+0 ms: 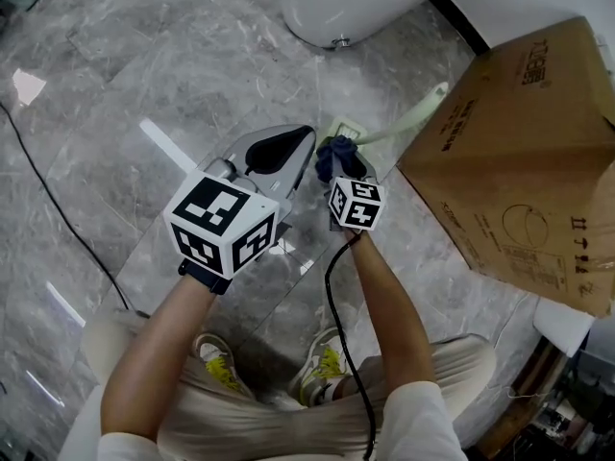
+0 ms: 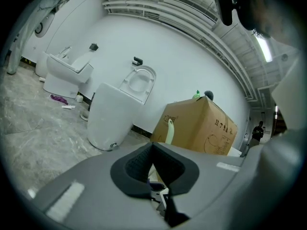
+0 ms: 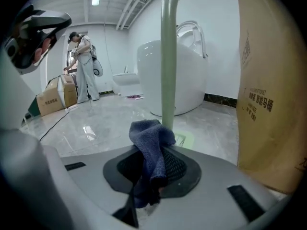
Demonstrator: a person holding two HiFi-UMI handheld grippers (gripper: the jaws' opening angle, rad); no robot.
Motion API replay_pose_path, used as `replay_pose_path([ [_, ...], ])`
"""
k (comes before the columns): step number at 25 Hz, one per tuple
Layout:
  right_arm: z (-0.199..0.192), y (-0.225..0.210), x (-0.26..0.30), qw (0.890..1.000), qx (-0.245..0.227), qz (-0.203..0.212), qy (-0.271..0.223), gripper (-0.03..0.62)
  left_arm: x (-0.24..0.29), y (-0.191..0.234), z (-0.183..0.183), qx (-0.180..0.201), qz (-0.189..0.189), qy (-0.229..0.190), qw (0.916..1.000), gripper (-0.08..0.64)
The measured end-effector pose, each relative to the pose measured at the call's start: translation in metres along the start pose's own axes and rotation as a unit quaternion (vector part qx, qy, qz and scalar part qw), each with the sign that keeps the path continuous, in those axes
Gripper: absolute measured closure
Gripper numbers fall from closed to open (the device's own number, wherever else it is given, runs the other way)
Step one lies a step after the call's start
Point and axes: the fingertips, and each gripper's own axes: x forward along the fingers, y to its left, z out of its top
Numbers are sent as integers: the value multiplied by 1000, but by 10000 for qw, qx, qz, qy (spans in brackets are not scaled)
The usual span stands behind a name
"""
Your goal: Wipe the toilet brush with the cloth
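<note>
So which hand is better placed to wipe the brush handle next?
Right: the right gripper grips the blue cloth beside the green brush handle; the left gripper has no cloth.

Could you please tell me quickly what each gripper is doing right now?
Left gripper: shut, nothing held.
Right gripper: shut on the blue cloth.

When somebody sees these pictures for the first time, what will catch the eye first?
The dark blue cloth clamped in the right gripper stands out, with the pale green toilet brush handle rising close behind it. At the right stands a large cardboard box, and a white toilet base sits farther off on the grey marble floor.
</note>
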Motion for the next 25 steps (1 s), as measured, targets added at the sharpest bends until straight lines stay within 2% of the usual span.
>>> replay_pose_path([
  [5, -12, -5, 14, 9998, 64, -41, 200, 517, -1, -1, -5, 56, -27, 90, 9999, 561],
  [13, -27, -9, 23, 9993, 105, 134, 347, 523, 2, -1, -14, 34, -24, 193, 9998, 561],
  [18, -33, -9, 27, 9967, 310, 223, 720, 525, 2, -4, -16, 60, -88, 226, 9997, 561],
  [21, -33, -6, 24, 9947, 121, 264, 985, 523, 2, -7, -15, 82, -101, 197, 9997, 561],
  [25, -38, 1, 2, 9976, -376, 90, 582, 523, 1, -6, -11, 52, -42, 133, 9999, 561],
])
